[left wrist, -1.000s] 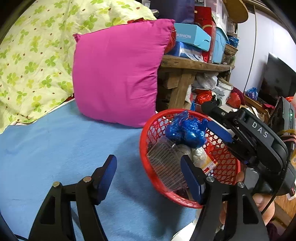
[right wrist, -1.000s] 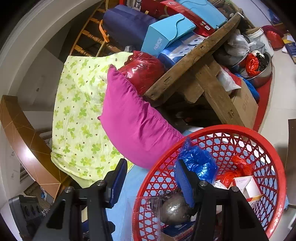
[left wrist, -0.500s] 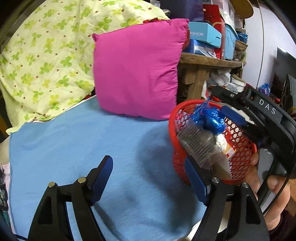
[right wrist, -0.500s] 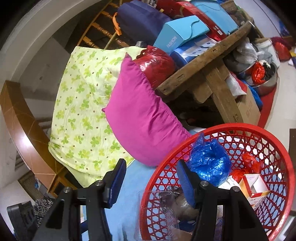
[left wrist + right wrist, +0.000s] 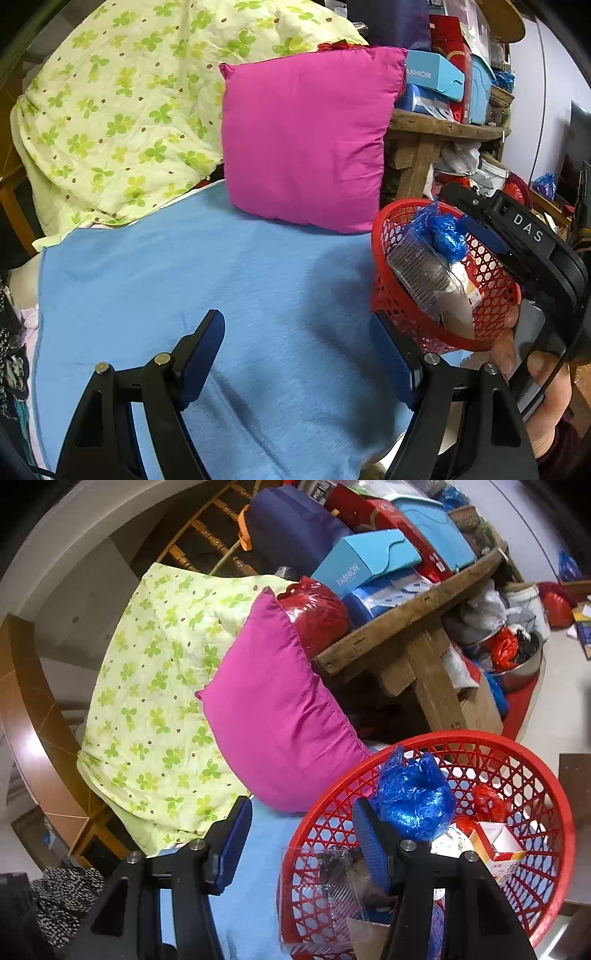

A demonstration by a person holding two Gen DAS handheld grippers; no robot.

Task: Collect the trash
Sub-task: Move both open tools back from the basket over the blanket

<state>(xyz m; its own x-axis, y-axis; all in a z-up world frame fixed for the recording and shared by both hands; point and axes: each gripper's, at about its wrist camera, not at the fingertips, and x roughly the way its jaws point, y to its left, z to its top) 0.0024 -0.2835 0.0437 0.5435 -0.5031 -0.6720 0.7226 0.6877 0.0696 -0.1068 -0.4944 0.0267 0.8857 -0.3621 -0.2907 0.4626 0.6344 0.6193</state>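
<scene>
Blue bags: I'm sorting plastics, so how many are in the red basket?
1: a crumpled blue bag atop the trash in the basket, near its far rim. More may be hidden underneath.

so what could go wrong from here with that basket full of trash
The right hand-held gripper seems to hold the red basket only by its rim, one finger inside, so it could slip or tip. The clear plastic container sticks up over the rim and may fall onto the blue sheet. The blue bag lies loose on top and could roll out.

1 red basket point(image 5: 554, 805), 1 pink pillow point(image 5: 306, 136), 1 blue bag point(image 5: 413, 801), 1 clear plastic container point(image 5: 421, 273), 2 grippers.
</scene>
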